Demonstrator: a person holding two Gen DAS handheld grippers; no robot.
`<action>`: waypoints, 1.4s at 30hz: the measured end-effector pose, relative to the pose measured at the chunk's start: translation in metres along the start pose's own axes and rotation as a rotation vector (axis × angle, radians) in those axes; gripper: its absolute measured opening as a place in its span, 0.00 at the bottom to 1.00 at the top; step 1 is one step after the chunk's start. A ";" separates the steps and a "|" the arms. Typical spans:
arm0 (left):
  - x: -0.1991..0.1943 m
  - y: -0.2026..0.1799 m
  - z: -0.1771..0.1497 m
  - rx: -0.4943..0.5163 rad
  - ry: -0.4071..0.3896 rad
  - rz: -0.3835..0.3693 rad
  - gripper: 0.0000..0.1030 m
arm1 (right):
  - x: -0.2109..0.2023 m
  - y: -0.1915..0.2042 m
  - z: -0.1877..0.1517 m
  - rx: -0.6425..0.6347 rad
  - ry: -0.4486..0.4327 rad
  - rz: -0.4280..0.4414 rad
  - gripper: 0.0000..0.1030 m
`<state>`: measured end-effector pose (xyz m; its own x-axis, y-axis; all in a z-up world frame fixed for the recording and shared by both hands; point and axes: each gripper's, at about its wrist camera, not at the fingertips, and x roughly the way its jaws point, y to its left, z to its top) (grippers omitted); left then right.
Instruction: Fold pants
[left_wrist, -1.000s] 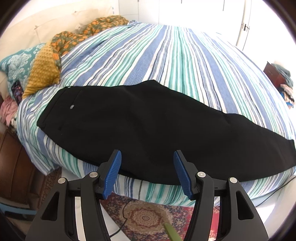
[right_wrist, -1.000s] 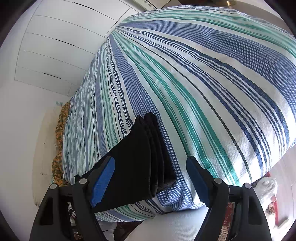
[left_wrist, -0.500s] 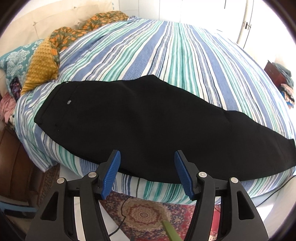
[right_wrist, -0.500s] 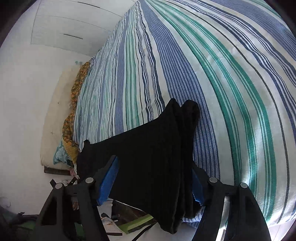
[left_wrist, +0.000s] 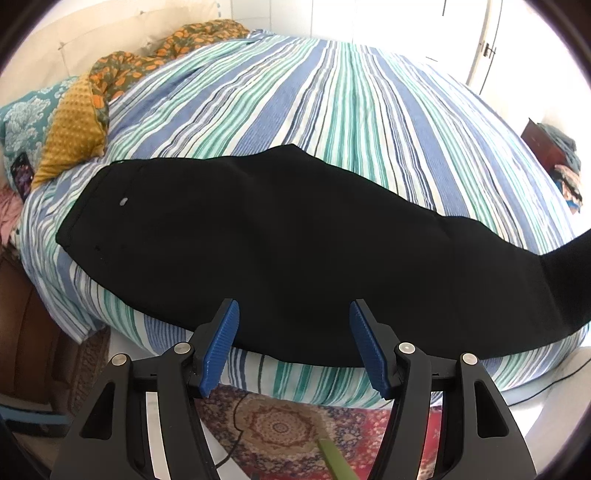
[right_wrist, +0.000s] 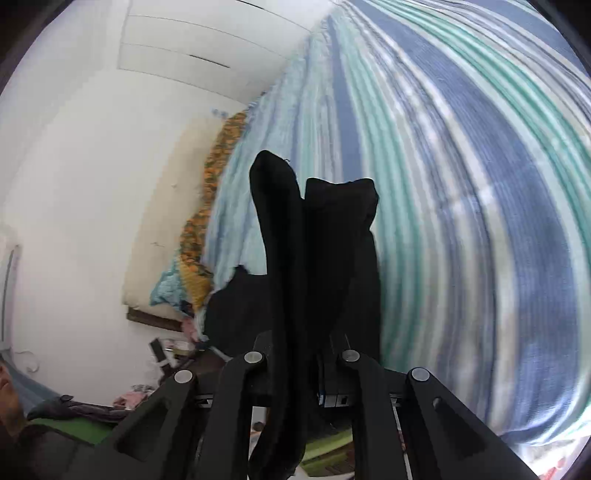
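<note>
R gripper (right_wrist: 301, 354) had just snapped its jaws together on the hem end of the black pants (left_wrist: 280, 251), cloth bunched between the pads and sticking up past them toward 12 o'clock in the R wrist view. L gripper (left_wrist: 295, 347) was spread wide, nothing between its blue pads (left_wrist: 221, 347), hovering just off the near edge of the striped bed (left_wrist: 351, 96).

Step in hand, as I read it: carry the hem over to the waistband to fold the legs in half. To do it well I'd want to keep the pinch firm on all layers, lift enough that the leg clears the cover w/o dragging, and use the L gripper to pin the mid-leg approx where the crease should go.

From the L gripper the pants lay flat across the bed at 12, waistband out at 10 o'clock near the yellow pillow (left_wrist: 70, 136), hem end rising off the cover at 3.
</note>
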<state>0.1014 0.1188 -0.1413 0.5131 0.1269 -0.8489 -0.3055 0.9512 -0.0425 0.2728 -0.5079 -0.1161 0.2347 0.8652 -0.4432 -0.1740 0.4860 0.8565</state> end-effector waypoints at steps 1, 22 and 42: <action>-0.001 0.001 0.000 -0.005 -0.005 -0.006 0.63 | 0.008 0.016 -0.002 -0.012 -0.006 0.054 0.11; -0.014 0.078 -0.024 -0.216 -0.048 0.044 0.63 | 0.401 0.147 -0.081 -0.009 0.210 0.094 0.31; -0.011 0.065 -0.024 -0.156 -0.038 0.047 0.68 | 0.280 0.179 -0.134 -0.587 0.037 -0.462 0.96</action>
<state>0.0569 0.1725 -0.1474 0.5242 0.1834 -0.8316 -0.4489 0.8893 -0.0868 0.1788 -0.1619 -0.1225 0.3769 0.5556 -0.7411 -0.5502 0.7780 0.3035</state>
